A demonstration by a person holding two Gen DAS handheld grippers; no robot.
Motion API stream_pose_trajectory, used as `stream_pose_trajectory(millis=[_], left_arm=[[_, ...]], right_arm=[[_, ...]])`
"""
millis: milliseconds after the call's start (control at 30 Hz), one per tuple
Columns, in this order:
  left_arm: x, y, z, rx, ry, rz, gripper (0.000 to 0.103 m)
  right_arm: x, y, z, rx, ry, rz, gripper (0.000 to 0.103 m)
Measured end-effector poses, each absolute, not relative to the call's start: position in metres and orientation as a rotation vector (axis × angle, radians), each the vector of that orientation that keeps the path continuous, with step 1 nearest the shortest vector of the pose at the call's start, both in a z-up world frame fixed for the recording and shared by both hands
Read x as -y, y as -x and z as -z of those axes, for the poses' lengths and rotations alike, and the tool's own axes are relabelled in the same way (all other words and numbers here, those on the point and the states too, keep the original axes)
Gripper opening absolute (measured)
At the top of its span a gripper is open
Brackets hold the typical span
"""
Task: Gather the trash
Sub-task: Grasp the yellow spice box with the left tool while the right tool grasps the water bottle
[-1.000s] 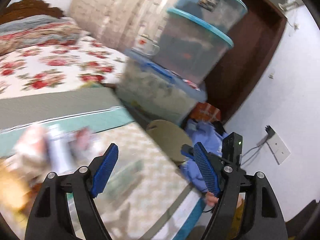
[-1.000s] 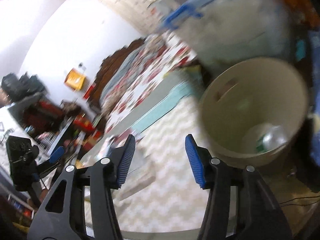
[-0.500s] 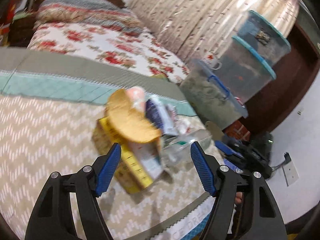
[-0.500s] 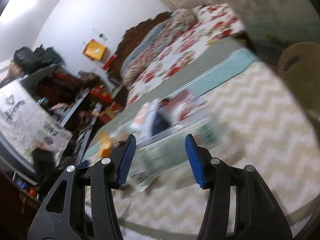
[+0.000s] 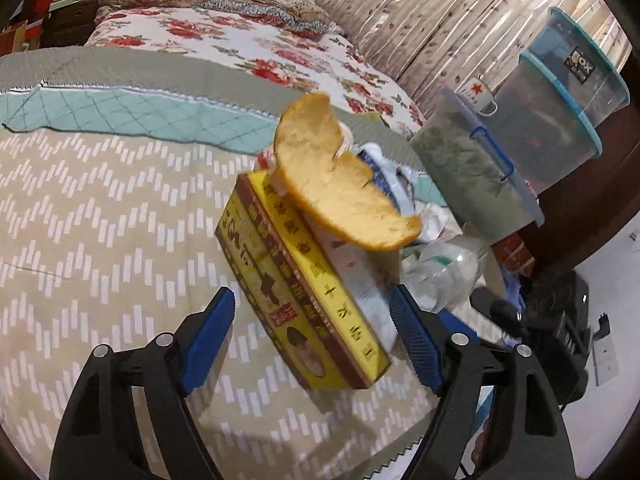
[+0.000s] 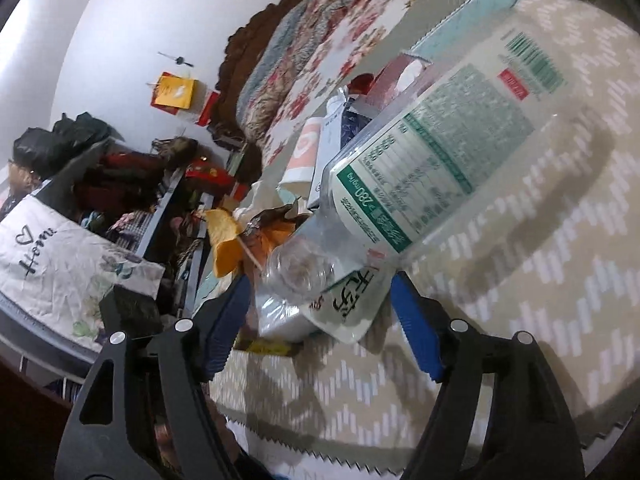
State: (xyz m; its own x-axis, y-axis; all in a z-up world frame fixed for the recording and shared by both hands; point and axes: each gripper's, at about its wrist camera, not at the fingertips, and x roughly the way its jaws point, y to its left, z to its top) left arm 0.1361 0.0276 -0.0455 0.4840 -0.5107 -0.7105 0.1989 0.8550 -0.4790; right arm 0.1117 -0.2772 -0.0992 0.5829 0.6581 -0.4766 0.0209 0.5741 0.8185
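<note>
Here, the entries as they lie on the bed.
Left tool: fingers apart, nothing gripped; its jaws have just been opening, the yellow box between them.
Right tool: apart, just been opening; clear bottle at its tips, unpressed.
Trash: heaped straight ahead of both tools.
Peel: perched atop the box.
Risk: I judge lifting the box tips the peel off; the bottle may roll from smooth pads.
</note>
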Motion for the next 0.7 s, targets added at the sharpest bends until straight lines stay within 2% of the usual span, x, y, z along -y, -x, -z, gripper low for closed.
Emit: stream_pose_trajectory(millis=[133,300,700], left_arm=[[-0.04,-0.132,0.052,-0.98,0.391,0.476,0.065],[-0.061,-0.121,0.048,-0.965,0.419,0.483,0.06],[-0.07,-0.122,0.054,-0.995,0.455,0.453,0.062]], right_arm=[[0.268,-0.121,0.104,-0.9,-0.912,-0.394,0.074],[0.267,-0.128,0.104,-0.895,-0.932,-0.33,0.075],[0.256,-0.134,0.094,-0.886,-0.95,-0.294,0.075]])
